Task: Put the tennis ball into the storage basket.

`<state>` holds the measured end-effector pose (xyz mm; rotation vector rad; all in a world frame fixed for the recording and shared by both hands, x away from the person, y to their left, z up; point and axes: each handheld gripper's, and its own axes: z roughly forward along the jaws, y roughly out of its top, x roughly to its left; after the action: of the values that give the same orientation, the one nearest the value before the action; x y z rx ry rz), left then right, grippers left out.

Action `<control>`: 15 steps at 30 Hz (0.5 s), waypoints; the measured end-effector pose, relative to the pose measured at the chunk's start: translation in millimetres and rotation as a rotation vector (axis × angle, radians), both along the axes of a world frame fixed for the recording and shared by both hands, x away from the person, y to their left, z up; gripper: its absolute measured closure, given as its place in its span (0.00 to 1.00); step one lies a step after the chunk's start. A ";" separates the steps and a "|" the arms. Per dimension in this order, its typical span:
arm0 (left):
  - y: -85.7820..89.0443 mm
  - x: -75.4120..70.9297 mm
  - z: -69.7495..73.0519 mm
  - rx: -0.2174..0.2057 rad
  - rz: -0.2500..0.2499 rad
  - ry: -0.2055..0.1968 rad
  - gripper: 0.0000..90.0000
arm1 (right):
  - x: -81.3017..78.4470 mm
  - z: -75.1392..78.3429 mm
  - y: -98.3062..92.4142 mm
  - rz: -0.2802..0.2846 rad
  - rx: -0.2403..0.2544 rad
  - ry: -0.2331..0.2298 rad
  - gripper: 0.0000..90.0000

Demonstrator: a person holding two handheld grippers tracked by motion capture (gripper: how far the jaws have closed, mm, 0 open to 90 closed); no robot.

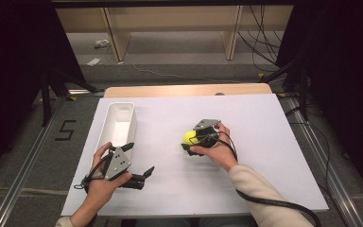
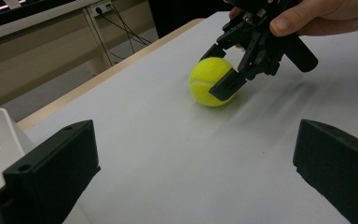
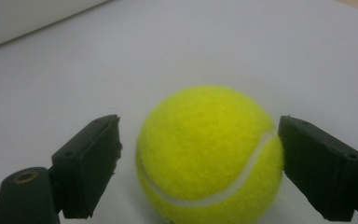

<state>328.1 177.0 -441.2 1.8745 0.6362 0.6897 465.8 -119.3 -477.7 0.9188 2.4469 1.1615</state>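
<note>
- Yellow felt tennis ball [image 1: 189, 137]: mid-surface of the white table [image 1: 246, 179], between my right gripper [image 1: 192, 143] jaws; a small gap shows at one jaw.
- Left gripper [image 1: 139, 163]: jaws wide, holding nothing, near the front edge beside the white oblong plastic bin [image 1: 108, 124].

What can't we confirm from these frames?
- Whether the right gripper grips the tennis ball: right gripper view shows a gap at one jaw; the other looks touching, unclear.
- Ball's underside: cut off by that view's bottom edge.
- White bin contents: the near wall hides part of the floor in the high view.
</note>
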 end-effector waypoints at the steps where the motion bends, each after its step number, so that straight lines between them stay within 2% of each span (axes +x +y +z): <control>1: 0.1 0.0 0.0 0.000 0.000 0.000 0.00 | 0.3 0.0 0.1 0.006 0.004 0.004 0.17; 15: 0.5 -0.2 0.3 0.001 -0.002 -0.003 0.00 | 5.6 -9.5 5.9 -0.007 -0.028 0.008 0.18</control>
<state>327.9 177.5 -440.9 1.8745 0.6322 0.6913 471.3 -113.4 -487.1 0.9251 2.4574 1.1202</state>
